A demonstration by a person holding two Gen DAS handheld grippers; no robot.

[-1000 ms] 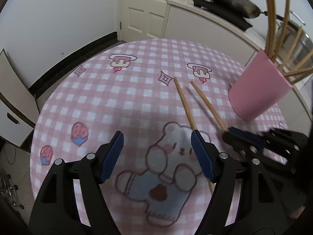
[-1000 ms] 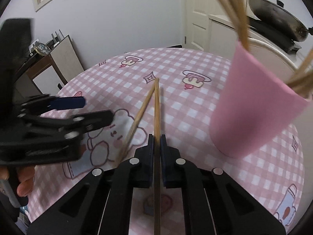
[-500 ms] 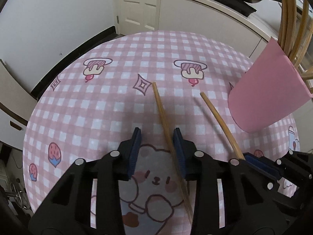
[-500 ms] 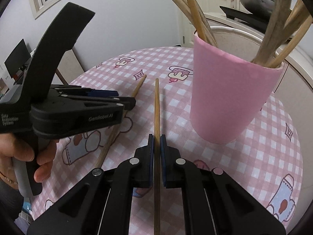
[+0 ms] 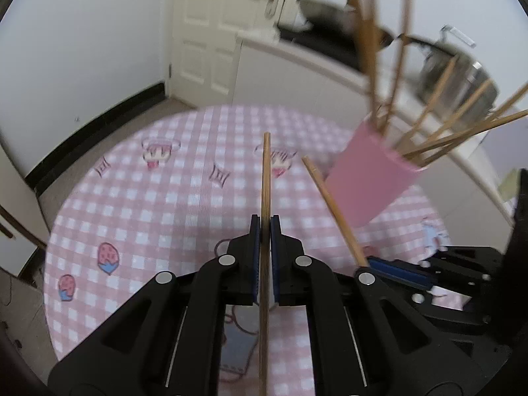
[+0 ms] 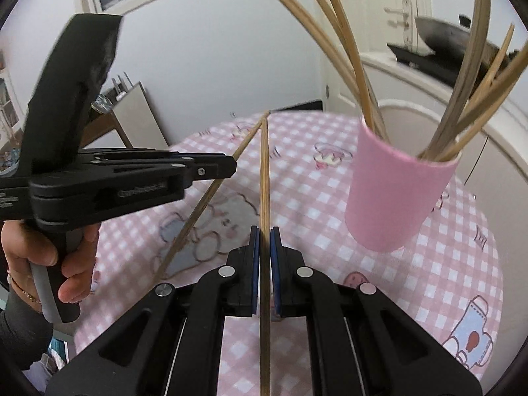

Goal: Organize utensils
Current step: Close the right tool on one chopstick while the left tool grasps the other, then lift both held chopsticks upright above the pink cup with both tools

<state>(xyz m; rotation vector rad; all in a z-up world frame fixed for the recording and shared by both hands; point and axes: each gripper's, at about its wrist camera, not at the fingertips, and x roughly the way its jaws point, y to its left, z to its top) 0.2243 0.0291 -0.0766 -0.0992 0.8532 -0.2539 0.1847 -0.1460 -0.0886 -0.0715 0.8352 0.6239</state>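
My left gripper (image 5: 264, 224) is shut on a wooden chopstick (image 5: 266, 171) that points straight ahead, lifted above the pink checked tablecloth (image 5: 165, 204). My right gripper (image 6: 264, 234) is shut on a second chopstick (image 6: 264, 171), also held off the table. In the left wrist view the right gripper (image 5: 373, 262) and its chopstick (image 5: 333, 211) show at the right. From the right wrist, the left gripper (image 6: 231, 166) shows at the left with its chopstick (image 6: 204, 204). A pink cup (image 5: 369, 181) (image 6: 399, 198) holding several chopsticks stands to the right of both.
A person's hand (image 6: 49, 257) grips the left tool's handle. Behind the round table stand a white door (image 5: 224, 33), a white counter (image 5: 313, 79) with a dark wok (image 6: 445, 36), and a low cabinet (image 6: 132, 115) at the left.
The left gripper's jaws have shut on the chopstick that lay on the table and raised it. The right gripper has risen with its chopstick, nearer the cup's rim.
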